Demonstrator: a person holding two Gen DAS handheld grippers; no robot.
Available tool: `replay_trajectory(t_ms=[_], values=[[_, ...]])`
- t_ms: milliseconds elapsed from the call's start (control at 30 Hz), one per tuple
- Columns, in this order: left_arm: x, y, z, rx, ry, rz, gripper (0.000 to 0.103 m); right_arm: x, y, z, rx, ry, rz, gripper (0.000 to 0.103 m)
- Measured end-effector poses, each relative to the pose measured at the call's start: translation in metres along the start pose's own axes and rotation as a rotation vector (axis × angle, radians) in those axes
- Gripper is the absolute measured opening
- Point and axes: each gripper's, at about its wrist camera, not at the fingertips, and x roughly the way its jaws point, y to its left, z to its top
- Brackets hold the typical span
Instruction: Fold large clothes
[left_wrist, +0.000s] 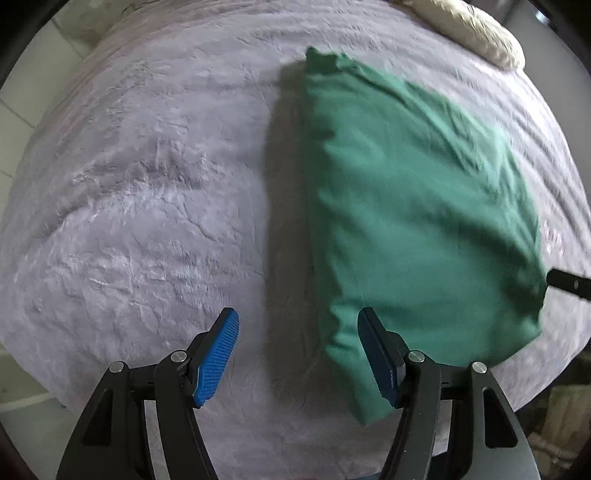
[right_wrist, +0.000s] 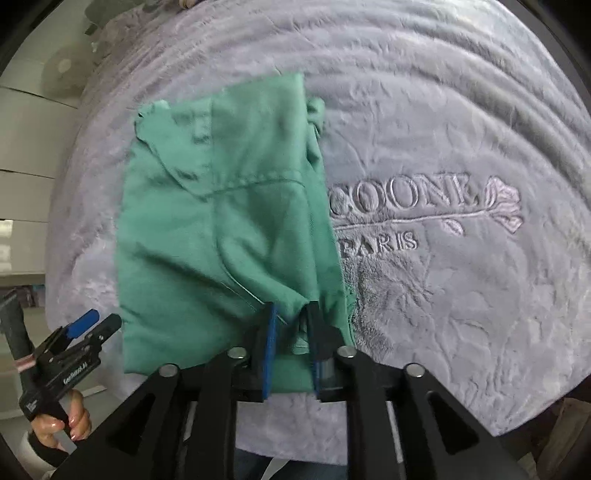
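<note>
A green garment lies folded into a rough rectangle on a lavender plush blanket. My left gripper is open and empty, just left of the garment's near corner, with its right pad at the cloth's edge. My right gripper is shut on the near edge of the green garment, with cloth bunched between its blue pads. The left gripper also shows in the right wrist view, held by a hand beside the garment's left corner. The right gripper's tip shows at the right edge of the left wrist view.
The blanket covers a bed and bears embroidered lettering and a flower to the right of the garment. A cream pillow lies at the far right. The bed edge and floor lie near both grippers.
</note>
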Motion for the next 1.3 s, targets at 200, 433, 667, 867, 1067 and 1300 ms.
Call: replay_trajectory(t_ms=[200, 433, 667, 867, 1067, 1300], values=[[-0.018, -0.003, 0.015, -0.022, -0.04, 0.01, 0.103, -0.015, 0.03, 0.006, -0.028, -0.051, -0.06, 0.081], [-0.023, -0.005, 0.02, -0.023, -0.039, 0.051, 0.103, -0.009, 0.056, 0.011, -0.073, -0.06, -0.157, 0.103], [-0.025, -0.011, 0.021, -0.007, -0.04, 0.068, 0.103, -0.013, 0.063, 0.011, -0.083, -0.073, -0.182, 0.103], [-0.027, -0.013, 0.024, -0.003, -0.045, 0.075, 0.103, -0.016, 0.064, 0.012, -0.095, -0.076, -0.216, 0.103], [-0.028, -0.015, 0.026, 0.007, -0.049, 0.087, 0.103, -0.016, 0.065, 0.012, -0.103, -0.08, -0.235, 0.103], [-0.03, -0.017, 0.027, 0.018, -0.055, 0.098, 0.103, -0.016, 0.067, 0.012, -0.103, -0.081, -0.247, 0.103]])
